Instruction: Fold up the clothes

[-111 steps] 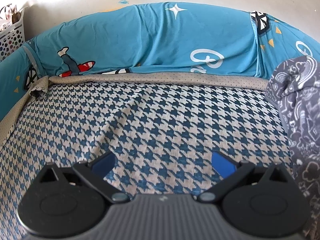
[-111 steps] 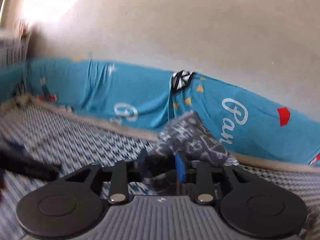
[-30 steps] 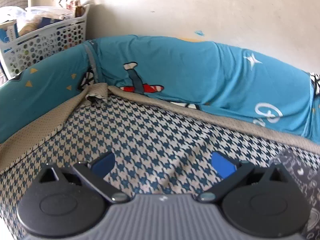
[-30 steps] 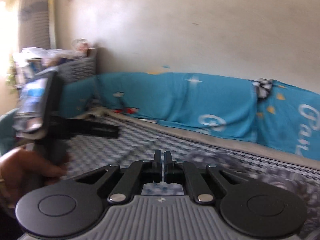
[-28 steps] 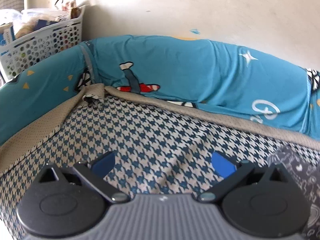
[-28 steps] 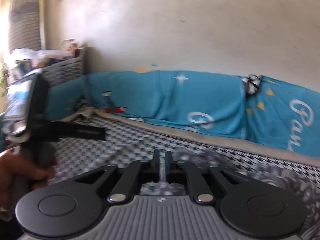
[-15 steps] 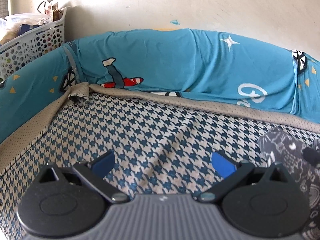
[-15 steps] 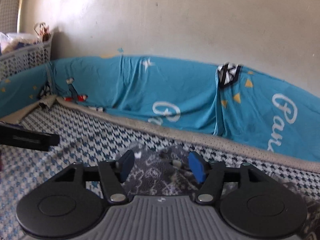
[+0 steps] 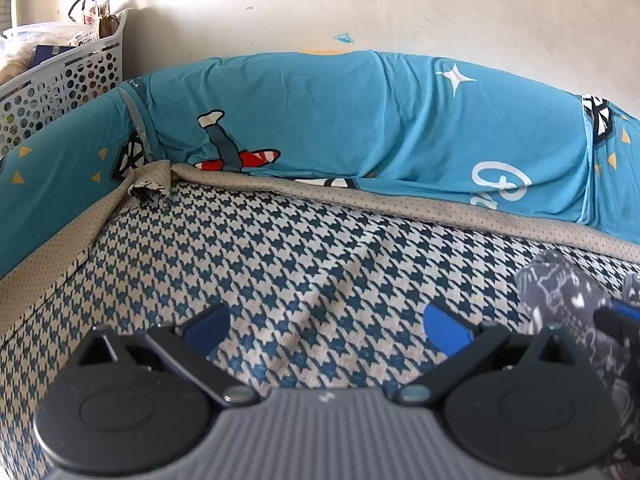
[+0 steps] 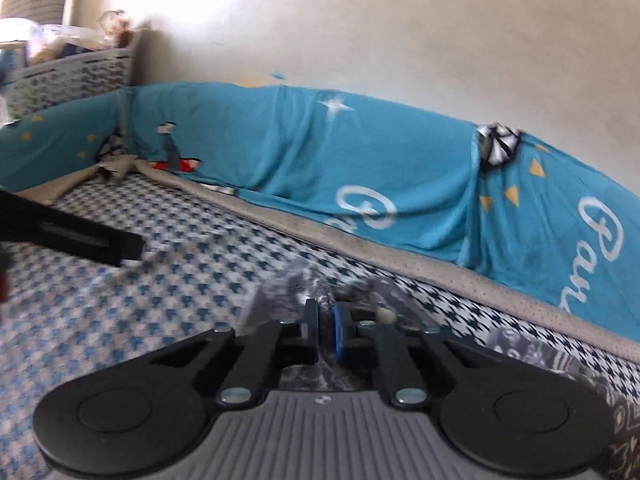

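Jaws of right gripper (image 10: 326, 332) just closed, pinching grey garment (image 10: 304, 284); left gripper (image 9: 326, 320) spread wide, empty, garment beside it.

Left wrist camera sits low behind its jaws, tilted down over checked bed cover (image 9: 304, 248), close. Right wrist camera likewise, angled from further right. Both face blue bumper (image 9: 360, 120) and wall (image 9: 400, 4) beyond jaws; both catch white basket (image 9: 60, 80) far left.
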`<state>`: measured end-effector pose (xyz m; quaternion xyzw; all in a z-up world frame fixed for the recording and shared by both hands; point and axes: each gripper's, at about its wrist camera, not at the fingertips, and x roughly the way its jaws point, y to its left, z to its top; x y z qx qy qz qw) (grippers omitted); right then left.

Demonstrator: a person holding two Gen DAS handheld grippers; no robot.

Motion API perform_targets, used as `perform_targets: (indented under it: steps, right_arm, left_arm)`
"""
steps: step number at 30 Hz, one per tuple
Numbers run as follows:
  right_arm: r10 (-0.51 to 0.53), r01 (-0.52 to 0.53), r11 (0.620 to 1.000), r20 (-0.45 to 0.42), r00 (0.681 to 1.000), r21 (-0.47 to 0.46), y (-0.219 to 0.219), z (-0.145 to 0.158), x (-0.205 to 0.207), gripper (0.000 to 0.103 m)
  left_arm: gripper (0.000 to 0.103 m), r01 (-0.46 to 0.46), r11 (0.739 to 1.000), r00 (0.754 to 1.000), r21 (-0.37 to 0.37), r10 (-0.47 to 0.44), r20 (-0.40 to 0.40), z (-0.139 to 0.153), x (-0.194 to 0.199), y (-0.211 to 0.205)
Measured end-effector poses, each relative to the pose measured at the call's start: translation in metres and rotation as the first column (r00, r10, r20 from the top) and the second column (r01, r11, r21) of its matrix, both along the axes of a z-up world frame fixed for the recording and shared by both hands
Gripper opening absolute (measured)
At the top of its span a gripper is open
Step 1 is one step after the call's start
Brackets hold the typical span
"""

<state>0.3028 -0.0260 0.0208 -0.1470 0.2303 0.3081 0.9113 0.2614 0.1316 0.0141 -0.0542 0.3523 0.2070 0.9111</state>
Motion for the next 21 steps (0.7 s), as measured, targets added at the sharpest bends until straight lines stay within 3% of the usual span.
perform_targets:
  steps: [5,12,14,18,21]
  right_arm:
    - [0.242,-0.243,0.97,-0.057,0.968,0.005,0.009,0.007,-0.046,0.008]
    - [0.493,-0.517,0.853,-0.219,0.842,-0.072,0.031,-0.022,-0.111,0.009]
    - [0.494,-0.525,0.845,-0.231,0.838,-0.098,0.033,-0.027,-0.115,0.011]
    - [0.462,-0.476,0.879,-0.246,0.852,0.004,0.026,-0.015,-0.103,0.014]
    - [0.419,-0.411,0.907,-0.263,0.869,0.088,0.022,-0.007,-0.092,0.028]
  left_arm:
    - [0.103,-0.006,0.998,1.0,-0.056,0.007,0.018,0.001,-0.001,0.009]
    - [0.103,0.028,0.993,0.999,-0.112,-0.026,0.022,0.0,0.001,0.007]
    - [0.103,0.034,0.993,0.999,-0.111,-0.033,0.014,-0.001,0.002,0.006]
    - [0.103,0.025,0.993,1.0,-0.12,-0.025,0.003,-0.002,0.004,0.006]
    - [0.103,-0.005,0.995,1.0,-0.1,0.006,0.008,0.0,0.003,0.009]
